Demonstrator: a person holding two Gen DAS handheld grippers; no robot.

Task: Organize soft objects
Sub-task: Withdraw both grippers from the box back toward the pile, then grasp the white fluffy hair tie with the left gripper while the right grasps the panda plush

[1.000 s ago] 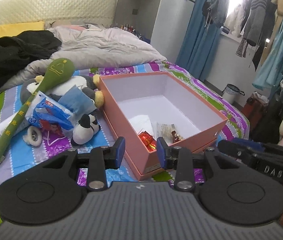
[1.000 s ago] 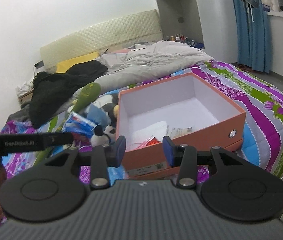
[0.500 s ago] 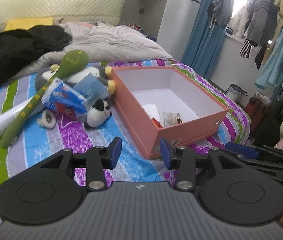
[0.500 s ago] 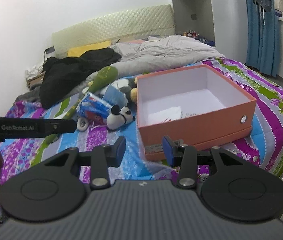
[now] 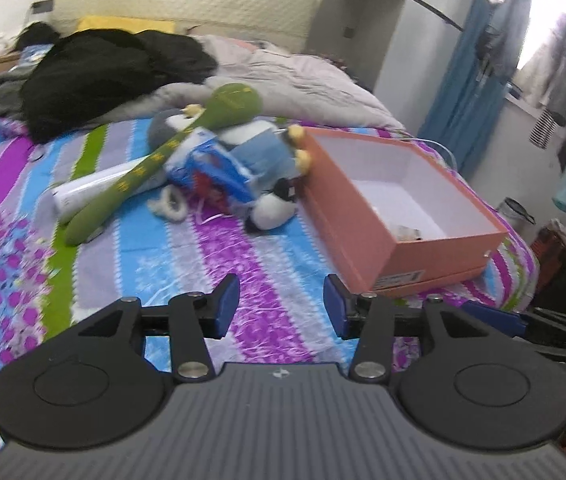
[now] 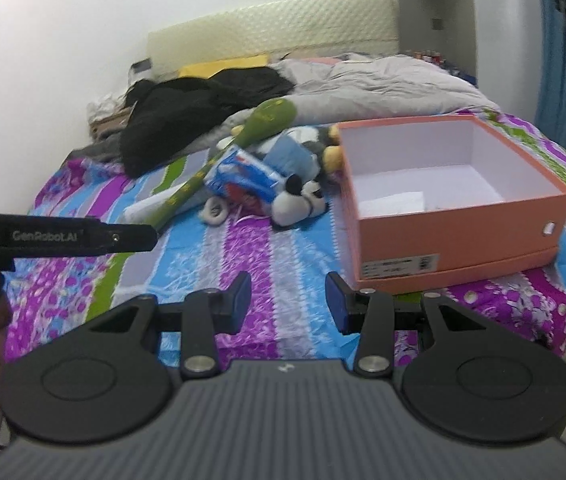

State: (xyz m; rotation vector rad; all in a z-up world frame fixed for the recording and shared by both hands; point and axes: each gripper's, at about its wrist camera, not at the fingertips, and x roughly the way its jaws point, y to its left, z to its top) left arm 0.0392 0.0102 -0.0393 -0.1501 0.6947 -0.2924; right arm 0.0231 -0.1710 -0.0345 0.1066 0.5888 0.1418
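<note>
An open orange box (image 5: 383, 216) (image 6: 459, 236) with a white inside stands on the striped bedspread, holding a few small items. Left of it lies a pile of soft things: a panda plush (image 5: 273, 210) (image 6: 301, 200), a long green plush (image 5: 163, 156) (image 6: 259, 124), a blue packet (image 5: 219, 172) (image 6: 243, 178) and a grey plush. My left gripper (image 5: 281, 306) is open and empty over the bedspread, short of the pile. My right gripper (image 6: 287, 302) is open and empty, in front of the box's near left corner.
A black garment (image 5: 107, 68) and a grey duvet (image 6: 383, 80) lie at the head of the bed. A white tube (image 5: 83, 190) lies under the green plush. Clothes hang at the right (image 5: 555, 68). The left gripper's body (image 6: 59, 236) shows at the left of the right wrist view.
Both grippers have pulled back from the box and swung left. The box and pile now sit farther away. Both jaws have stayed open and empty.
</note>
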